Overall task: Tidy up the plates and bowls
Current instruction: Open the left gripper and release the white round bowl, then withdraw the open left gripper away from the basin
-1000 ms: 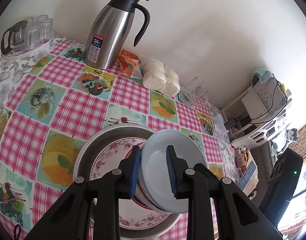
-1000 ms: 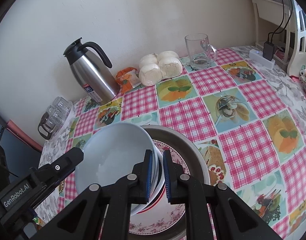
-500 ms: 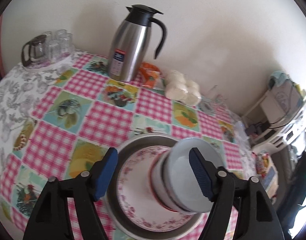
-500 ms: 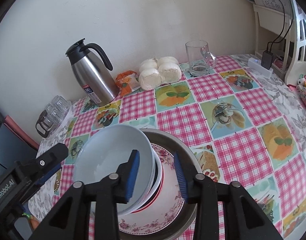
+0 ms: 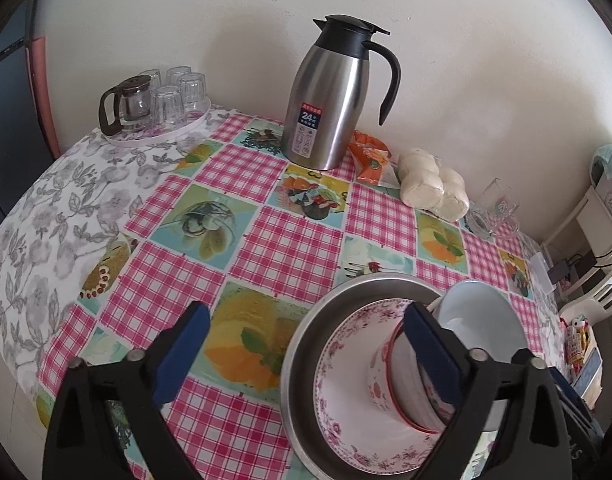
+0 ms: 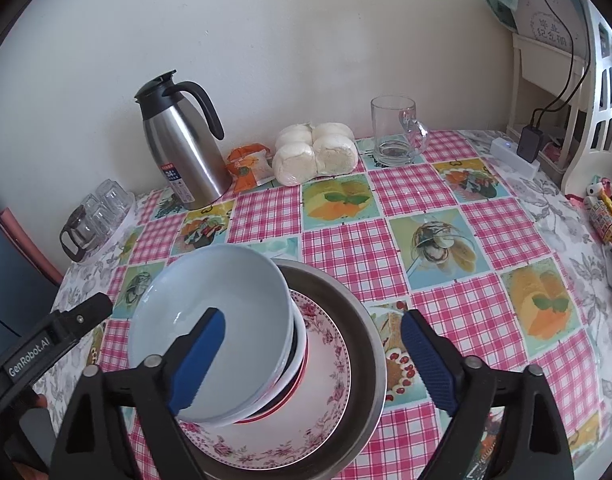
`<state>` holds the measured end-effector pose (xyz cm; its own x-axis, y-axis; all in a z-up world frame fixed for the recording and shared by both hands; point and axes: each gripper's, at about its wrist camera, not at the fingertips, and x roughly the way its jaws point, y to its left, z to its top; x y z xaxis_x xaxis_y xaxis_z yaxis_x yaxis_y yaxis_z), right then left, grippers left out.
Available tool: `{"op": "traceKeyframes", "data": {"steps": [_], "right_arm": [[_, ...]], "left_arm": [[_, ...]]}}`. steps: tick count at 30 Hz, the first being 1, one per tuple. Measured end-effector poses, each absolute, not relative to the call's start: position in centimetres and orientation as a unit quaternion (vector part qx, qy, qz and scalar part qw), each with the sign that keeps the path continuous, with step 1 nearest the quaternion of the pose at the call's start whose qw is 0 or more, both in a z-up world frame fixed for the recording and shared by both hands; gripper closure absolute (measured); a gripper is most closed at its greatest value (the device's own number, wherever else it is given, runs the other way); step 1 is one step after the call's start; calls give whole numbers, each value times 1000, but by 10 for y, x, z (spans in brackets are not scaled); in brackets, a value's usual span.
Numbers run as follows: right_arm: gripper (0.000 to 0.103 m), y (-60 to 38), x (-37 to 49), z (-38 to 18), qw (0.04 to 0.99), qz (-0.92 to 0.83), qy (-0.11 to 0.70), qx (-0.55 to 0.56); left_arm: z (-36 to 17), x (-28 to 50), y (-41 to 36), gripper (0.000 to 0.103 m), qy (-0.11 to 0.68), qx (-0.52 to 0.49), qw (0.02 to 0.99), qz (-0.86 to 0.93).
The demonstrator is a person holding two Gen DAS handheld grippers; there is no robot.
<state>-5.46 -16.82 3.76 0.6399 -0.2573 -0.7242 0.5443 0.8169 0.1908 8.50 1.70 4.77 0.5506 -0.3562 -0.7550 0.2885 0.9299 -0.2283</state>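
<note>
Nearest the cameras: both sets of tongs, their jaws having just been opening.
Left gripper (image 5: 306, 350): spread wide with nothing clamped; its right pad stands in front of the bowl stack, its left pad over bare cloth at 9 o'clock of the pan.
Right gripper (image 6: 312, 350): spread wide too, gripping nothing; its left pad hangs in front of the pale blue bowl (image 6: 210, 324), its right pad over the pan's rim at 3 o'clock.
Bowl stack (image 5: 410, 380): the pale blue bowl sits on top of 2 or 3 red-rimmed bowls, all nested and leaning, resting on the floral plate (image 6: 318, 408).
Floral plate: lies inside the steel pan (image 6: 370, 344), which rests on the checked tablecloth (image 6: 438, 308).
Farther off: steel flask (image 6: 182, 148) at 11 o'clock, buns (image 6: 314, 156) at 12 o'clock, glass mug (image 6: 394, 132) at 1 o'clock, all against the wall.
Step in hand: the release, I judge, with the bowls set on the plate and both grips let go.
Next move: likely drawing both tongs back without knocking the leaning stack, then squaring it if it sits crooked.
</note>
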Motion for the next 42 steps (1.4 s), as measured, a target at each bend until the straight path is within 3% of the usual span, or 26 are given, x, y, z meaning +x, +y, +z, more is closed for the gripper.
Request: {"op": "traceKeyframes", "data": {"steps": [2, 29, 42], "right_arm": [[0, -168, -56, 38, 885, -228, 356, 198], [0, -154, -95, 40, 905, -224, 319, 169], [0, -147, -111, 34, 905, -222, 324, 165]], "left_arm": [[47, 83, 18, 4, 435, -36, 882, -180], [59, 51, 35, 4, 387, -2, 911, -141], [43, 29, 37, 4, 424, 36, 899, -100]]}}
